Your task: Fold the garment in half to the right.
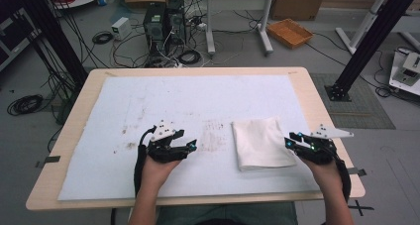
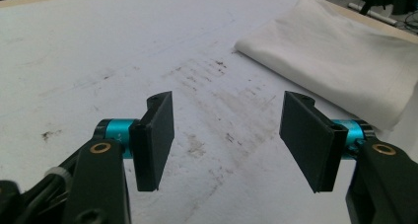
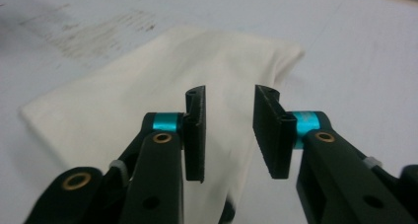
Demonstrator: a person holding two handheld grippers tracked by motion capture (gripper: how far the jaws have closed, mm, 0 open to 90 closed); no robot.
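Observation:
A folded white cloth (image 1: 261, 143) lies flat on the white mat (image 1: 198, 106), right of the table's middle. My left gripper (image 1: 190, 146) rests left of the cloth, open, with nothing between its jaws. In the left gripper view the gripper (image 2: 229, 137) hovers over stained mat, and the cloth (image 2: 340, 56) lies ahead to the right. My right gripper (image 1: 292, 141) sits at the cloth's right edge, open and empty. Seen in the right gripper view, the gripper (image 3: 229, 130) points across the cloth (image 3: 148, 86) just below it.
The mat carries dark smudges (image 1: 213, 133) between the left gripper and the cloth. The wooden table edge (image 1: 327, 116) runs close to the right hand. Beyond the table are computer towers (image 1: 161, 22), cables, a second table and an orange basket (image 1: 290, 32) on the floor.

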